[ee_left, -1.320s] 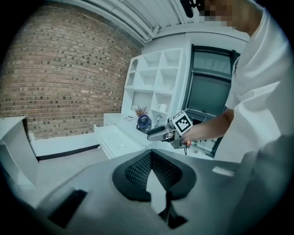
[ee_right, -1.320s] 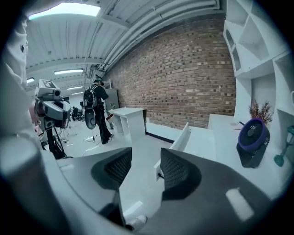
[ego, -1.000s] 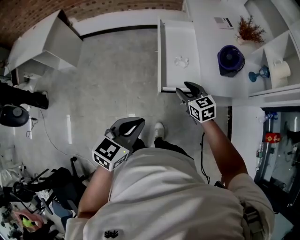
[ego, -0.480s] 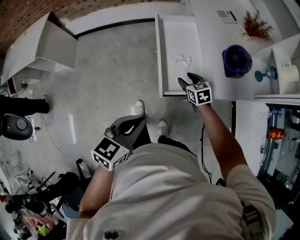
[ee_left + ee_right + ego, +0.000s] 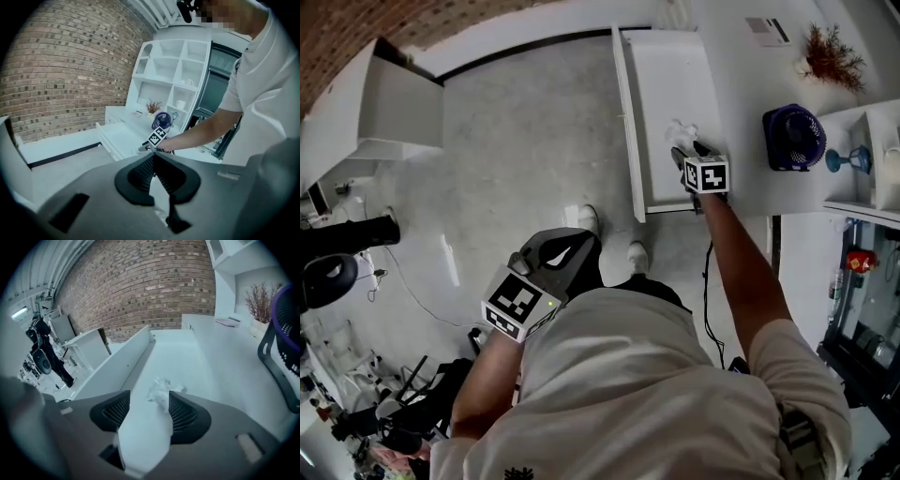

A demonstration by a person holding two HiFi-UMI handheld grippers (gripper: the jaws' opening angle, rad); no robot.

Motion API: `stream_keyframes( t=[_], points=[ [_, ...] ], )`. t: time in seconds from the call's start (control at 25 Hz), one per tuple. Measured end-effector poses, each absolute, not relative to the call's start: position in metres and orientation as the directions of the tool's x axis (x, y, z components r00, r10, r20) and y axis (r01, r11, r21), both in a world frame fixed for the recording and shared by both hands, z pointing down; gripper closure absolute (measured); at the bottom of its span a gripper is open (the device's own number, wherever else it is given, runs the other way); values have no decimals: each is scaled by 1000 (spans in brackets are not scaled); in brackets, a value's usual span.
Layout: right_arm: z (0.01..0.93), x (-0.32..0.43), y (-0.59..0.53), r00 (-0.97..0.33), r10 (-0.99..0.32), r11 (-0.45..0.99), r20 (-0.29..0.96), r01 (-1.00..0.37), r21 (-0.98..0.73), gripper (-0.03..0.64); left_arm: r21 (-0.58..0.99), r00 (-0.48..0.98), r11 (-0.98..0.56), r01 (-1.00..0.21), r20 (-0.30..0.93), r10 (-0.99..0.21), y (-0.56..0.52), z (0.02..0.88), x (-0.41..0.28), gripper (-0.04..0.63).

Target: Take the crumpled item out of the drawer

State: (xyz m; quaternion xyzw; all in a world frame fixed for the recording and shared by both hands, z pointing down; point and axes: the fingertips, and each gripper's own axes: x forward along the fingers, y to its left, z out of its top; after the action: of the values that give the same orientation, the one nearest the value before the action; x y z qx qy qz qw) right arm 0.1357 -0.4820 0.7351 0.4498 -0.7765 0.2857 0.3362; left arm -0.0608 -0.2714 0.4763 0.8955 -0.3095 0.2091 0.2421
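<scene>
Right claw [image 5: 149, 393] opening, one crumpled item [image 5: 161, 389] between its jaws.

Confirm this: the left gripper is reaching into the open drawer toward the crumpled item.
Wrong gripper. The right gripper is reaching into the open drawer toward the crumpled item, jaws opening, the item at their tips, not yet gripped; the head view shows it.

Drawer [image 5: 661, 84] looked smooth and matt white, like painted board. The crumpled item [image 5: 161, 392] read as thin white paper, creased all over. Left gripper [image 5: 153, 157] was matt dark plastic, its pads [image 5: 140, 176] finely ribbed. Brick wall [image 5: 140, 287] showed rough and dull. The floor [image 5: 525, 141] was grey and mottled, with a faint sheen.
</scene>
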Motion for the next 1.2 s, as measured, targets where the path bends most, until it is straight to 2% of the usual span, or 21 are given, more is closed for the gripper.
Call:
stream_keyframes(
  t=[0.32,0.48,0.64,0.76,0.96,1.2],
  points=[
    [783,142,-518,-251,-488,300,836,-948,-109,274,334,739,-706,-624,547,-394,-307,495,-90,589],
    [800,144,-530,-214,-483,250,849,-963,-100,266,343,742,-710,-615,556,-374,-316,503,-98,589],
    [808,146,-535,-182,-491,221,852,-972,-80,294,354,743,-706,-613,562,-363,-320,510,-107,589],
    [811,149,-534,-145,-491,224,859,-974,-36,364,360,745,-703,-613,561,-362,-322,515,-111,589],
    [810,156,-533,-115,-489,226,864,-974,-2,424,364,749,-702,-612,553,-366,-323,515,-110,589],
    [800,156,-527,-127,-494,245,860,-970,-2,442,356,751,-708,-610,545,-373,-319,509,-104,589]
  ],
)
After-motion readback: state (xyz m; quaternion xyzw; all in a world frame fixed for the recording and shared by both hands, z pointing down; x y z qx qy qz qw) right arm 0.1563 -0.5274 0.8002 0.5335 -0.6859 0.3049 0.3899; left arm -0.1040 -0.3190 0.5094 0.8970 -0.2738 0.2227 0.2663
